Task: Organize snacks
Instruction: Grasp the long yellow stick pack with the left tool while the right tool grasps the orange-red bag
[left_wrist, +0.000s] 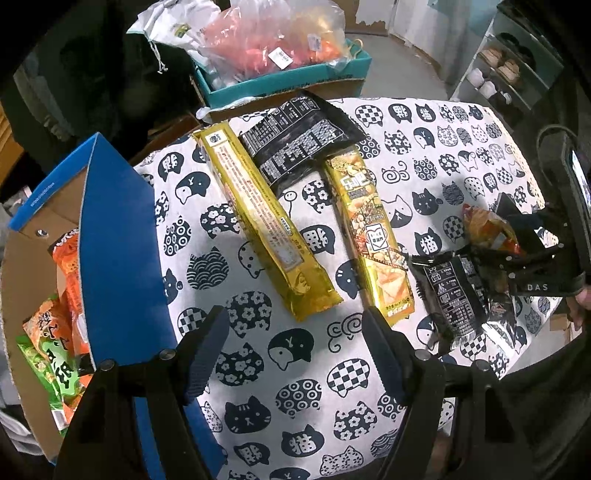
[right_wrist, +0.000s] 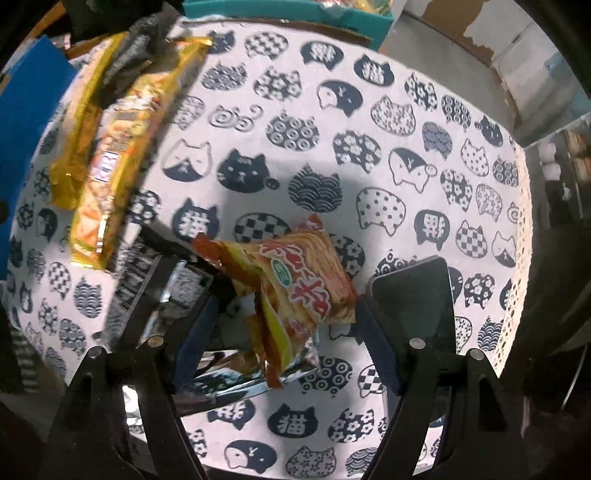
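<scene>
Two long gold snack packs (left_wrist: 266, 229) (left_wrist: 373, 236) and a black snack pack (left_wrist: 299, 140) lie on the cat-print tablecloth (left_wrist: 295, 369). My left gripper (left_wrist: 295, 332) is open and empty just in front of the gold packs. An open blue cardboard box (left_wrist: 118, 236) at the left holds orange and green snack bags (left_wrist: 62, 332). My right gripper (right_wrist: 284, 314) is open around an orange snack bag (right_wrist: 306, 273) that lies over a black pack (right_wrist: 173, 288); the same bag (left_wrist: 487, 229) shows in the left wrist view at the right.
A teal box (left_wrist: 288, 81) with plastic bags stands beyond the table's far edge. A shelf with shoes (left_wrist: 506, 70) is at the far right. A dark phone-like slab (right_wrist: 417, 295) lies next to my right gripper's right finger. The gold packs (right_wrist: 118, 147) show upper left in the right wrist view.
</scene>
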